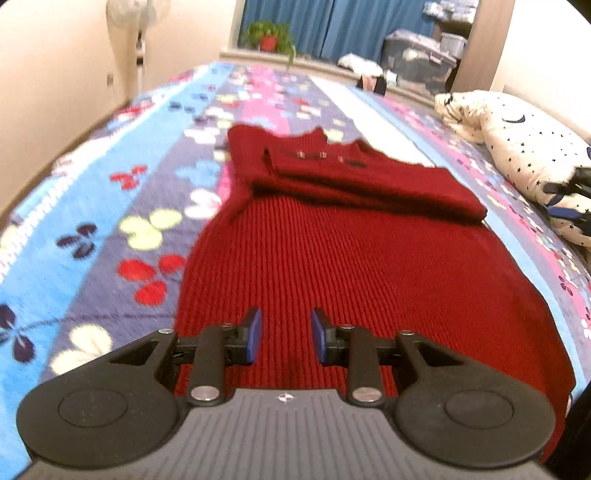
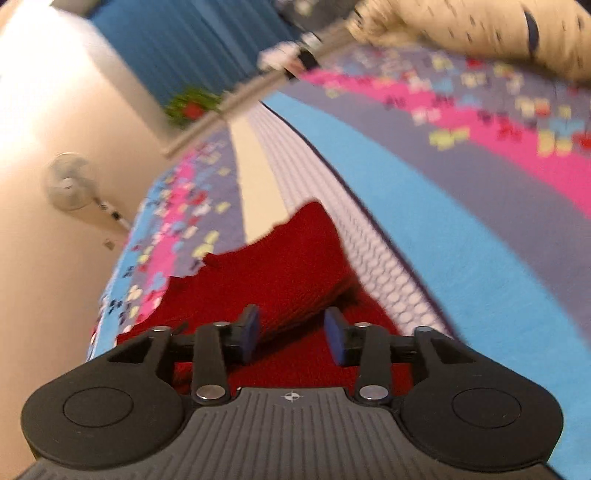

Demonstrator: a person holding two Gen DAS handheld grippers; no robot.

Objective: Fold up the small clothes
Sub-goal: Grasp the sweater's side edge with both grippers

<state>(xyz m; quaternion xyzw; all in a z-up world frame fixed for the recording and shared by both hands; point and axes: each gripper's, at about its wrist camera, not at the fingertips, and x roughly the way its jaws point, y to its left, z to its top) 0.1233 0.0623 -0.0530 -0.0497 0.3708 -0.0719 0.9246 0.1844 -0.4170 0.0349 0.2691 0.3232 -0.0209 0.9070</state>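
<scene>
Left gripper (image 1: 286, 334) hung over the near part of the red knitted garment (image 1: 369, 266), jaws partly apart, nothing between the blue pads (image 1: 255, 334), which were clear of the knit. Right gripper (image 2: 291, 338) was also partly parted, with a gap between its pads and nothing clamped; a folded edge of the garment lay just beyond its tips, but the view was tilted and blurred, so contact could not be judged.

Garment lay spread on the bedspread (image 1: 110, 206), a striped cover in blue, purple, pink and white with a butterfly print. Lower body flat and ribbed, running from the near edge toward the middle of the bed. Top portion was folded across the body, forming a thicker band (image 1: 354, 177) that ran from far left to right. Small metal-coloured fastenings showed on that band.

Star-printed cream pillow (image 1: 524, 147) sat at the far right of the bed, apart from the garment. Potted plant (image 1: 269, 37) stood on the ledge past the far end, blue curtain (image 1: 332, 26) behind it. Standing fan (image 1: 125, 14) was at the far left by the wall.
</scene>
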